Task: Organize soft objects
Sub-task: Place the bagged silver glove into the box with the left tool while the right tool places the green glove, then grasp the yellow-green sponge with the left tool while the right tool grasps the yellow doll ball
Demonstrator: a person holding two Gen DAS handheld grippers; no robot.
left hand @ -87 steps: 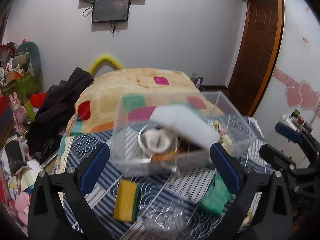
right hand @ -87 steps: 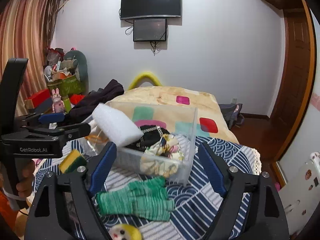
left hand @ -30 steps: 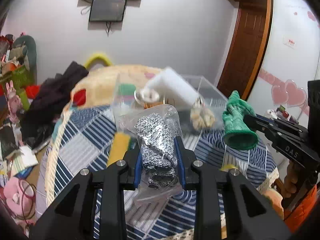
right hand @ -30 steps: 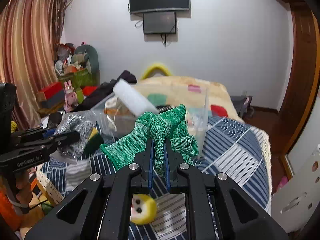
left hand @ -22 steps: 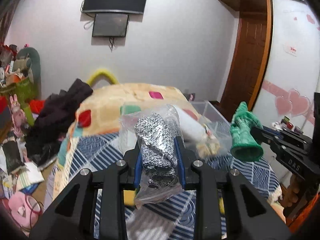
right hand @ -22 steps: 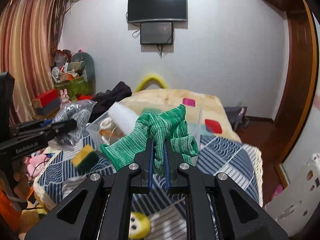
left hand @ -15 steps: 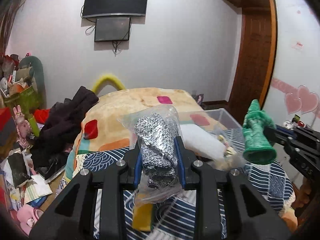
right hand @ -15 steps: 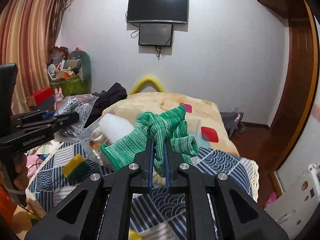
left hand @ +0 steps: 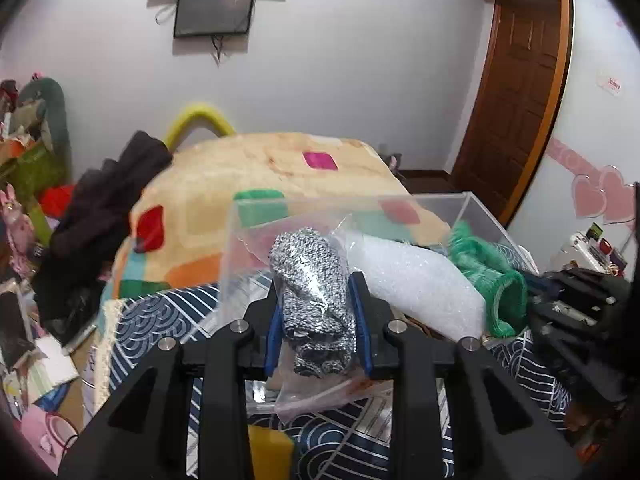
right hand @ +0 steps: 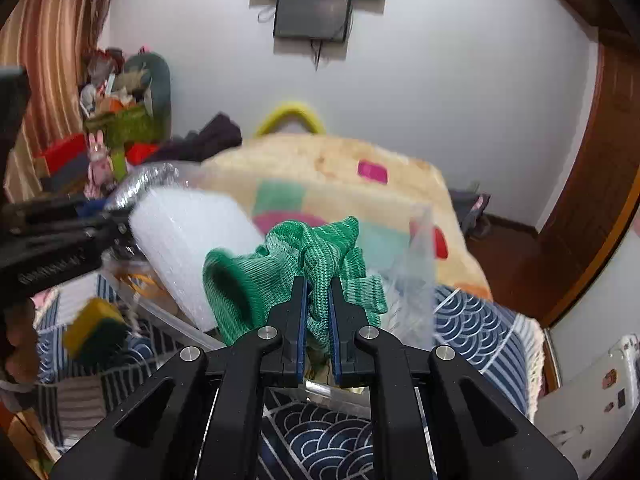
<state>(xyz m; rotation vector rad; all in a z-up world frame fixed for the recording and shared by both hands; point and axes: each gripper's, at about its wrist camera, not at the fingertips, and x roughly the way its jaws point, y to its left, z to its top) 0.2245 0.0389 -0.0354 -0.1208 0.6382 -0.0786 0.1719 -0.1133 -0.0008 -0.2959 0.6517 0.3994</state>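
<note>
My left gripper is shut on a clear bag holding a grey knitted item, held over the near wall of the clear plastic box. My right gripper is shut on a green knitted glove, also over the box. A white foam block leans out of the box between the two; the right wrist view shows the foam block on the left. The green glove appears at the right of the left wrist view, and the bagged grey item at the left of the right wrist view.
A yellow-green sponge lies on the blue patterned tablecloth left of the box; the sponge also shows under my left gripper. A bed with a patchwork blanket stands behind the table. Clutter fills the left floor.
Both grippers have come forward to the box with their loads. The box and foam block now sit close behind the bag and the glove, and the two grippers are nearer each other.
</note>
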